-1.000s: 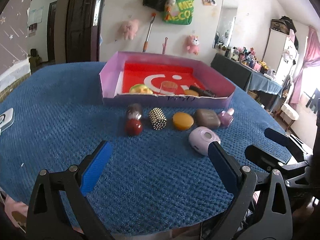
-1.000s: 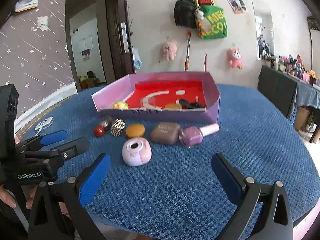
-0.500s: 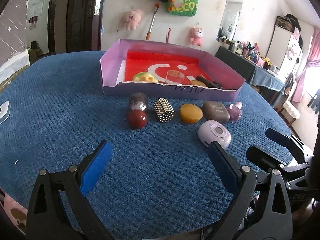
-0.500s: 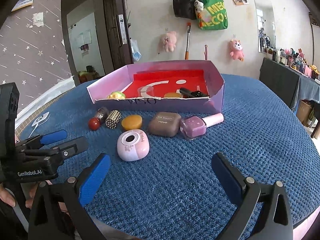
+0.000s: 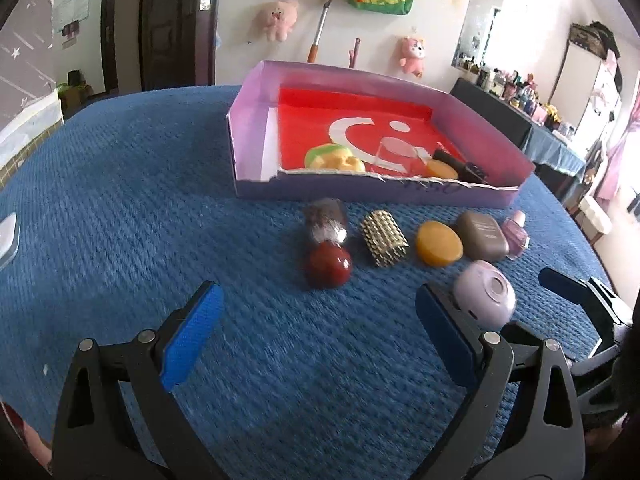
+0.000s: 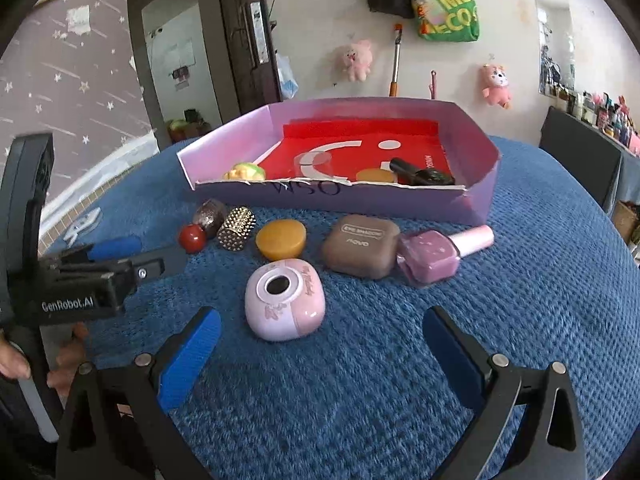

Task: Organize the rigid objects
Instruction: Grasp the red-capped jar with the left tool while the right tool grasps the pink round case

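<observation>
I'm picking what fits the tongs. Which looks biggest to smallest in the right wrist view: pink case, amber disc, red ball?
1. pink case, though it lies nearest the camera
2. amber disc
3. red ball

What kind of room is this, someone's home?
Most likely a lived-in home, perhaps a bedroom or living room. Plush toys and a green bag hang on the wall, a side table crowded with cosmetics bottles stands at the right, and a blue cloth covers the table.
</observation>
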`<state>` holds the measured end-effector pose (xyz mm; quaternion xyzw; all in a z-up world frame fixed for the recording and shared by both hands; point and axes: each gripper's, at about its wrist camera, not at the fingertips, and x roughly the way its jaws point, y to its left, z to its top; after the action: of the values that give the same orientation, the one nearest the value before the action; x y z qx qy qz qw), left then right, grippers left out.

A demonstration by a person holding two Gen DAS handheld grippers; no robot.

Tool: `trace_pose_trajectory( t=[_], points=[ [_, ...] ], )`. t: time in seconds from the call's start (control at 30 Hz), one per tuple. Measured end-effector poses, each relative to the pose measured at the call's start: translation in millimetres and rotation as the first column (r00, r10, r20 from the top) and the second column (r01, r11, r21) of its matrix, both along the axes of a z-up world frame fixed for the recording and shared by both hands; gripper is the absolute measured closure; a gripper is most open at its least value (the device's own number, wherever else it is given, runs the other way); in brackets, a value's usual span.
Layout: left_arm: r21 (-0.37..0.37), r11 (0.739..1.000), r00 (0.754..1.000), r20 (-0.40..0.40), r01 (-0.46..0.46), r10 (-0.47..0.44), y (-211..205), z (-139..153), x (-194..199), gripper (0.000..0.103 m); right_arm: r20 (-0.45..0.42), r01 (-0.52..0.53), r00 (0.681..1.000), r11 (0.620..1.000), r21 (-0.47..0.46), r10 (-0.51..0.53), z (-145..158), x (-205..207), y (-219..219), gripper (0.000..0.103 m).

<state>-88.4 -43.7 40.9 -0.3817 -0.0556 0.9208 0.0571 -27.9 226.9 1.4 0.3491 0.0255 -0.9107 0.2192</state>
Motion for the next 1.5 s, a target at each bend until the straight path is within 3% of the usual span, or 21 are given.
trace_pose_trajectory(
  t=[0.17,0.23,0.3,0.57,0.67,0.77,0.83,0.87,1.03,1.3,1.5],
  points=[
    [-0.035,0.999,1.000,0.010,0.011,-0.011,-2,3,-16,0.006,0.043,-0.020,0.999,1.000,0.021,0.019,-5,-15,-12,0.004],
    [-0.057,0.998,1.000,0.026,0.016,-0.014,-1,2,-24,0.017,0.065,-0.027,0.998,0.999,0.025,0.025,-8,-21,-15,0.007],
    [-0.060,0.998,0.998,0.055,0.022,-0.019,-2,-1,-32,0.021,0.077,-0.032,0.997,0.999,0.030,0.030,-9,-25,-17,0.008],
    [-0.060,0.997,0.995,0.091,0.039,-0.033,-4,-5,-47,0.029,0.078,-0.053,0.996,0.995,0.086,0.047,-9,-31,-25,0.017],
    [-0.064,0.997,0.994,0.103,0.053,-0.046,-3,-6,-51,0.041,0.084,-0.057,0.995,0.994,0.088,0.050,-9,-33,-26,0.018],
    [-0.057,0.995,0.992,0.101,0.076,-0.070,0,-5,-52,0.056,0.068,-0.072,0.996,0.992,0.106,0.065,-9,-31,-29,0.031],
    [-0.049,0.994,0.991,0.098,0.098,-0.092,3,-4,-52,0.073,0.051,-0.095,0.995,0.988,0.124,0.090,-9,-27,-33,0.043],
    [-0.045,0.993,0.990,0.097,0.110,-0.105,5,-4,-51,0.073,0.046,-0.105,0.994,0.986,0.131,0.100,-9,-26,-35,0.053],
    [-0.048,0.992,0.990,0.087,0.112,-0.108,6,2,-44,0.073,0.046,-0.113,0.993,0.991,0.076,0.110,1,-24,-31,0.053],
    [-0.037,0.992,0.992,0.033,0.120,-0.119,5,23,-30,0.073,-0.035,-0.082,0.996,0.996,0.045,0.083,35,-23,-17,0.053],
    [-0.040,0.992,0.993,0.021,0.120,-0.119,5,28,-26,0.074,-0.032,-0.074,0.997,0.996,0.052,0.076,35,-23,-14,0.053]
  ],
)
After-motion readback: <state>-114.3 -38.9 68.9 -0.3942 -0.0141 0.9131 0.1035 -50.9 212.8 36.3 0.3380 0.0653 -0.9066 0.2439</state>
